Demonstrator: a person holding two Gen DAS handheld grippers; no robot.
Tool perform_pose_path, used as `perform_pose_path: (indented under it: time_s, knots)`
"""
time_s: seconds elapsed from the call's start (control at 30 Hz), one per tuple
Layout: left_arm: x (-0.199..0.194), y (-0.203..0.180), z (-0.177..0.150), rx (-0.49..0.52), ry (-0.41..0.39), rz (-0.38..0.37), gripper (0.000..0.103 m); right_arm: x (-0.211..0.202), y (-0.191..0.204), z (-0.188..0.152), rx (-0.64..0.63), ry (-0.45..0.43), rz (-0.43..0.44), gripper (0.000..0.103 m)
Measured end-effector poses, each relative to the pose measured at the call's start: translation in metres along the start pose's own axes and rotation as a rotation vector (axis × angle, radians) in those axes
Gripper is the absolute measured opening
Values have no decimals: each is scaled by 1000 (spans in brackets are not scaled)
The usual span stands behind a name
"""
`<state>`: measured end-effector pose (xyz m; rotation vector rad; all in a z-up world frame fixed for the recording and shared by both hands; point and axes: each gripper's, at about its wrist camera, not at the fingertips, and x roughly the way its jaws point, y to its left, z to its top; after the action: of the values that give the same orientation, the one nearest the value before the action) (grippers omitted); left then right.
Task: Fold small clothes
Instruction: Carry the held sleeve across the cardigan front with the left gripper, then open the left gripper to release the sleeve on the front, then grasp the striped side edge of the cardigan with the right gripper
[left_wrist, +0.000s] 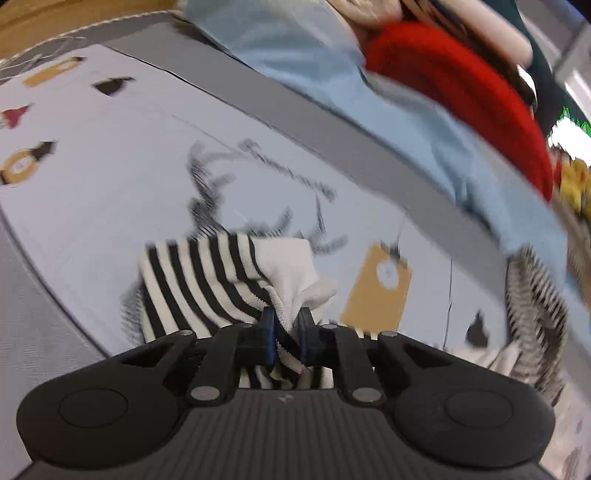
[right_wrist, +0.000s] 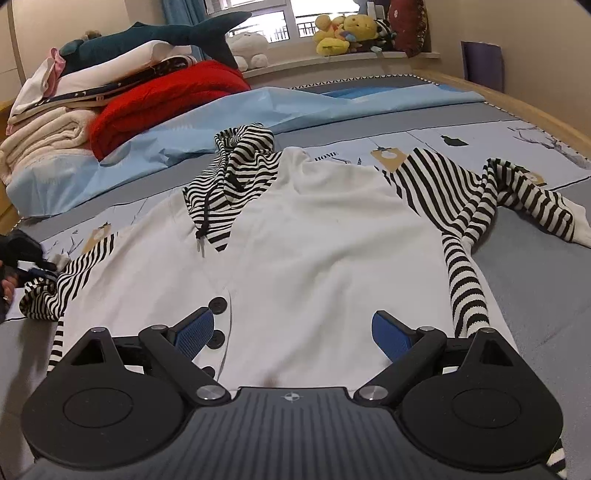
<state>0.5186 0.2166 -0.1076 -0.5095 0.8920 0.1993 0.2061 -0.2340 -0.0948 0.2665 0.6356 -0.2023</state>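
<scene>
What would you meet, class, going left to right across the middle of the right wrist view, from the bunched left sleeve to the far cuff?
Left gripper pinching the bunched striped sleeve → striped hood → white body of the hoodie → outstretched striped sleeve → its white cuff.

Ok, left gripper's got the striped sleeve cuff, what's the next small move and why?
Probably carry the cuff inward across the white body. The left gripper is shut on it, the sleeve lies bunched beside the hoodie, and the right gripper hovers open above the hem.
</scene>
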Motion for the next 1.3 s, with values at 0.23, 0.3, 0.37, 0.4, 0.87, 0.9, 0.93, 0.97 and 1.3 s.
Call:
perform_pose_path:
  time_s: [0.23, 0.3, 0.37, 0.4, 0.87, 0.9, 0.93, 0.97, 1.3]
  knots:
    - [-104, -38, 31, 45, -97, -137, 12, -15, -7, 4, 35, -36, 31, 93]
    - [-133, -80, 25, 101, -114, -224, 12, -21, -10, 6, 44, -50, 41, 93]
    - [-156, -131, 8, 173, -102, -311, 12, -26, -14, 8, 52, -66, 44, 93]
    - [-165, -158, -5, 213, -91, -356, 12, -28, -17, 9, 56, -74, 43, 93]
    - [-157, -205, -143, 351, 27, -359, 103, -46, -69, 15, 195, -77, 52, 93]
    - [-157, -183, -140, 323, -5, -292, 103, -46, -71, 16, 199, -75, 52, 93]
    - [-154, -161, -139, 299, -37, -223, 103, -46, -73, 16, 205, -71, 53, 93]
    - [-149, -140, -139, 282, -58, -159, 103, -45, -73, 15, 214, -68, 53, 93]
    - [-103, -57, -133, 248, -9, -148, 103, -31, -61, 22, 214, -30, 108, 93]
